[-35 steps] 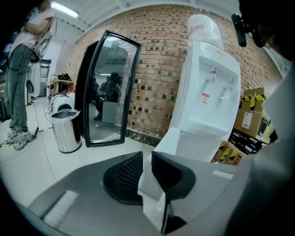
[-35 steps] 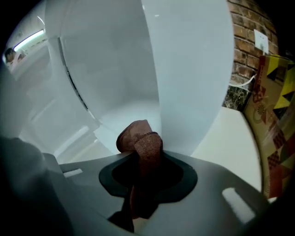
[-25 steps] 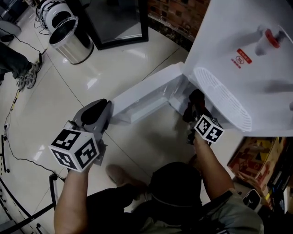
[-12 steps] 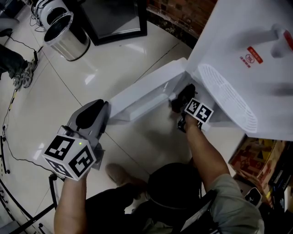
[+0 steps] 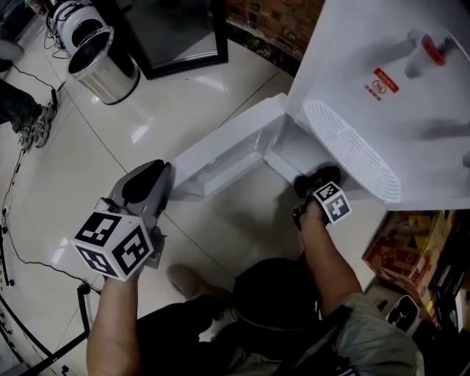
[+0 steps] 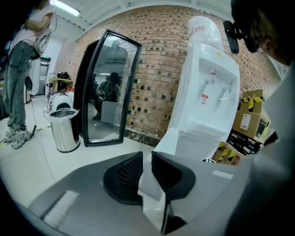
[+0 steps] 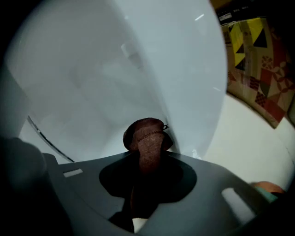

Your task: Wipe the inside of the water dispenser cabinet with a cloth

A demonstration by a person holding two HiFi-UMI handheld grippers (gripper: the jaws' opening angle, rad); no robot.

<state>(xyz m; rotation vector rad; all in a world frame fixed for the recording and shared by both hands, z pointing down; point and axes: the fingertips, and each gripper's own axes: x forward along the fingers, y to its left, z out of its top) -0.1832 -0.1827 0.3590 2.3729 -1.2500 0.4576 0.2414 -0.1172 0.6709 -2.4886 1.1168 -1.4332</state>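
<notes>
The white water dispenser stands at the right with its lower cabinet door swung open to the left. My right gripper sits low at the cabinet opening, under the drip grille. In the right gripper view a brown stitched cloth bulges out between the jaws of the right gripper, which are closing on it, against the cabinet's white inner wall. My left gripper hovers over the floor left of the door. In the left gripper view its jaws stand almost together with nothing held.
A steel bin and a black-framed glass panel stand at the back left by the brick wall. Printed cardboard boxes lie right of the dispenser. Cables run along the left floor, near another person's shoes.
My right gripper has come down and toward me from deeper in the cabinet opening, rolling as it went, with the cloth still in it. The left gripper has stayed put.
</notes>
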